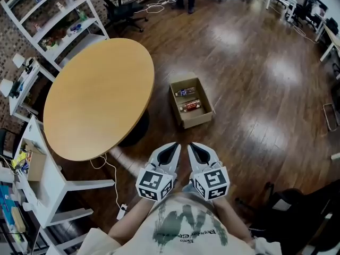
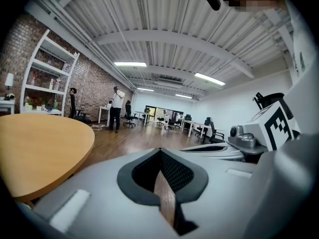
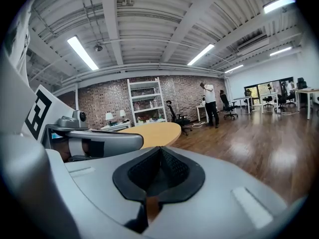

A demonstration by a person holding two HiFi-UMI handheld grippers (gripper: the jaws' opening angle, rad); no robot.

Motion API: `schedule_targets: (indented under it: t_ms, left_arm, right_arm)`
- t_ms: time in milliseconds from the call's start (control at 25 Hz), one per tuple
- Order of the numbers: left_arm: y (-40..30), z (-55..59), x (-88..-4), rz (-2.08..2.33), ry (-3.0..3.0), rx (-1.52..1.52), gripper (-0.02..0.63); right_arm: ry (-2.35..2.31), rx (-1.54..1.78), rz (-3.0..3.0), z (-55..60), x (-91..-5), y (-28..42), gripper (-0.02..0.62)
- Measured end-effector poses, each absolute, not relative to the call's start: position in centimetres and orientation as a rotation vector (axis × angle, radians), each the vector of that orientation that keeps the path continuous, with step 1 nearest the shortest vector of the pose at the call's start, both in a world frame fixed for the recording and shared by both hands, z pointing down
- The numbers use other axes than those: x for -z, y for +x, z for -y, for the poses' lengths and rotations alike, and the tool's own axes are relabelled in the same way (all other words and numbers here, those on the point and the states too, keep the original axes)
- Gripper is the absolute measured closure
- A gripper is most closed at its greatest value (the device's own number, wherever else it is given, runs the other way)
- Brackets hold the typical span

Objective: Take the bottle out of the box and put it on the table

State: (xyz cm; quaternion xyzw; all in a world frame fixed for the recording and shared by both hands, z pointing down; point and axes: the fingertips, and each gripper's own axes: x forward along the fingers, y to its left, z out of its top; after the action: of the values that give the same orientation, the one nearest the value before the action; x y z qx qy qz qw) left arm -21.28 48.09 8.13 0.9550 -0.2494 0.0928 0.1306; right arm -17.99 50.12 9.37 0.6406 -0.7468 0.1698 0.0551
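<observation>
An open cardboard box (image 1: 203,99) stands on the wooden floor just right of the round wooden table (image 1: 98,97). Two bottles lie in it side by side, one at the far end (image 1: 185,92) and one nearer me (image 1: 190,105). My left gripper (image 1: 173,145) and right gripper (image 1: 194,145) are held close together in front of my chest, short of the box, and point toward it. Both are shut with nothing between the pads. The left gripper view shows its closed jaws (image 2: 160,151) and the table edge (image 2: 45,148). In the right gripper view the jaws (image 3: 160,149) are closed too.
White shelving (image 1: 58,20) stands behind and left of the table, with a white rack (image 1: 37,179) at my near left. A cable with a plug (image 1: 114,187) trails on the floor by the table. A black bag (image 1: 297,211) lies at the lower right. A person (image 2: 116,108) stands far off.
</observation>
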Motion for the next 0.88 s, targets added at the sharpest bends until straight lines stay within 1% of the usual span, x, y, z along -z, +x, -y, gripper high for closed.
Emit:
schedule_targets:
  t_ms: [400,880]
  left_arm:
    - [-12.1,-43.9,-9.9,0.714,2.766,-0.29,0.606]
    - [-8.5,-41.9,-11.5,0.755,2.704,-0.361,0.606]
  right_arm:
    - [1.895,-0.5,2.274,-46.4,-10.7,-10.1,0.588]
    - [1.857,-0.632,2.297,-44.5,-12.9,-6.2,0.586]
